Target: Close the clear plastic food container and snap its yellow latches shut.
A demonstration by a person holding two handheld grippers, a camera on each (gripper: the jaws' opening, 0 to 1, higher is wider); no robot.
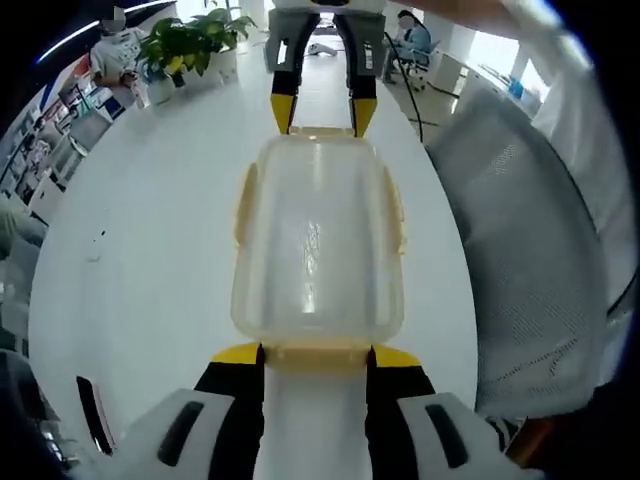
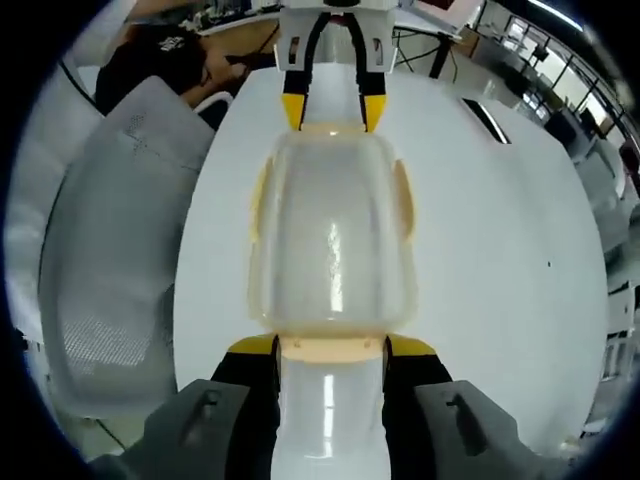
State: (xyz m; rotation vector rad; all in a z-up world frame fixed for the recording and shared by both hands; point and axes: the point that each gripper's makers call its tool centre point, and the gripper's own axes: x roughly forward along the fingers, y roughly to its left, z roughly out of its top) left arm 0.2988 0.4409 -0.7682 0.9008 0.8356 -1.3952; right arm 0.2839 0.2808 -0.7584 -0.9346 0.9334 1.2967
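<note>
no legible text, label, brand, number or sign found. the container [image 1: 318, 240] carries no readable marking on lid or latches in either gripper view. shelves [image 1: 62, 135] far left of the left gripper hold coloured items, too small and blurred to read. nothing readable on the table [image 2: 490, 220].

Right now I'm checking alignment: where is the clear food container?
The container lies on the white table, centred in both views between the left gripper and right gripper, one at each end.
</note>
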